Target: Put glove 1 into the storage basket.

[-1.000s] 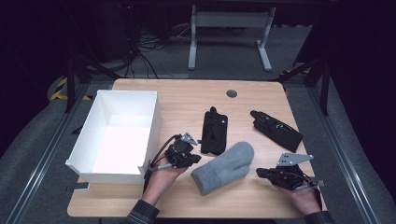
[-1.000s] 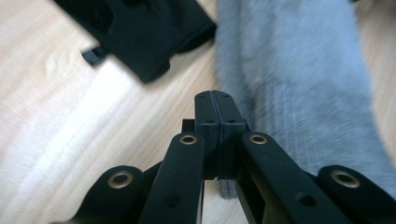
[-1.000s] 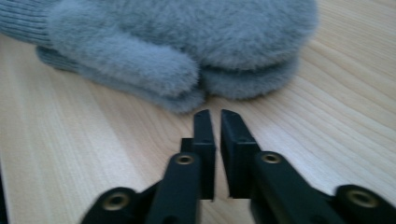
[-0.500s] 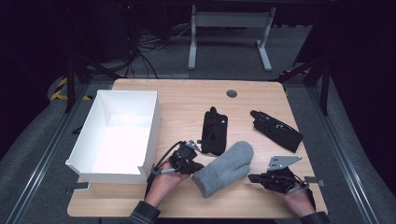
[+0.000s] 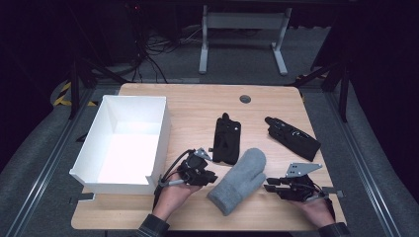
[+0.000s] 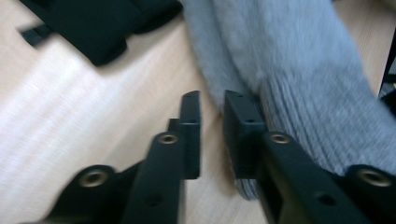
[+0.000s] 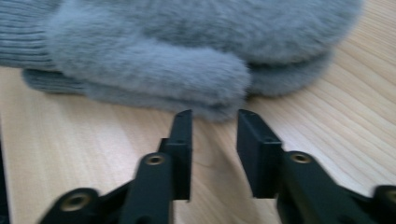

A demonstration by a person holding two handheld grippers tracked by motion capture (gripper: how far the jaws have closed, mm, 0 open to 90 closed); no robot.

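Fuzzy grey knit mitten [image 5: 238, 180] lies on wooden surface [image 5: 197, 106]; left gripper [image 6: 211, 114] and right gripper [image 7: 214, 125] flank it, jaws slightly apart, empty.

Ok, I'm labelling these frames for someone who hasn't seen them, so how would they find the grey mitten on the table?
Start at the wooden table and the big white box on its left side. Right of the box, near the front edge, the grey mitten lies between the left gripper and the right gripper. It is the one pale, fuzzy glove; the two black gloves lie behind it.
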